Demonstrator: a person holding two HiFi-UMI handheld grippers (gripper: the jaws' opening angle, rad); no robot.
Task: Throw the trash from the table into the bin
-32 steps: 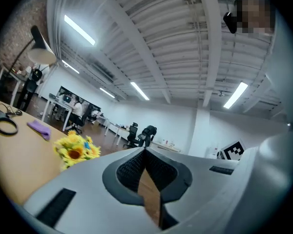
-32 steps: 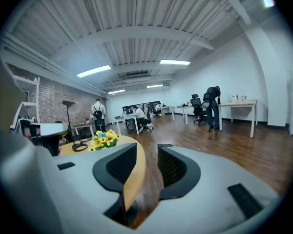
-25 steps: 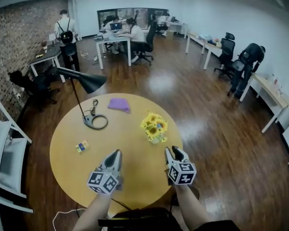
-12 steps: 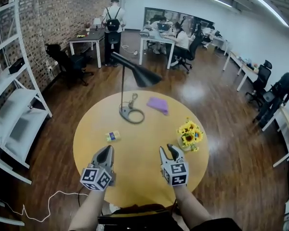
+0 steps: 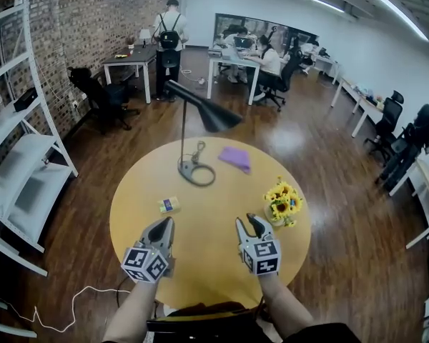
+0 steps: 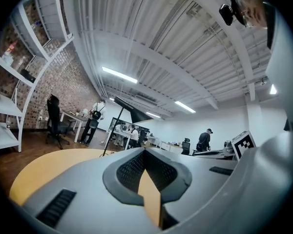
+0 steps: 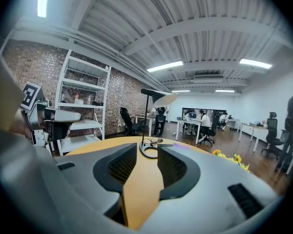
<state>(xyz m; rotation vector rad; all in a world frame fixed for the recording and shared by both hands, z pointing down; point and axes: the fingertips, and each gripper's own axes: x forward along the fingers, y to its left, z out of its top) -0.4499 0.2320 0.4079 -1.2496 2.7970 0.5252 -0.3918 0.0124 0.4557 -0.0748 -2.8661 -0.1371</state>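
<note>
On the round yellow table [image 5: 214, 263] lie a small yellow-and-blue packet [image 5: 169, 205] left of centre and a crumpled purple piece [image 5: 234, 158] at the far side. My left gripper [image 5: 164, 225] hovers over the near edge with its jaws shut and empty; in the left gripper view the left gripper [image 6: 144, 152] has its tips together. My right gripper [image 5: 247, 222] hovers beside it, open, with nothing in the gap. In the right gripper view the right gripper [image 7: 147, 155] shows bare tabletop between its jaws. No bin shows in any view.
A black desk lamp [image 5: 207, 113] stands on a ring base [image 5: 196, 171] at the far side, a cable coiled by it. A small vase of sunflowers [image 5: 283, 204] stands right of my right gripper. White shelves [image 5: 21, 163] line the left wall. People sit and stand at desks beyond.
The head view swung left in the first half second, bringing the shelves into sight. Both grippers went with it and stay over the table's near edge. Since then nothing has visibly moved.
</note>
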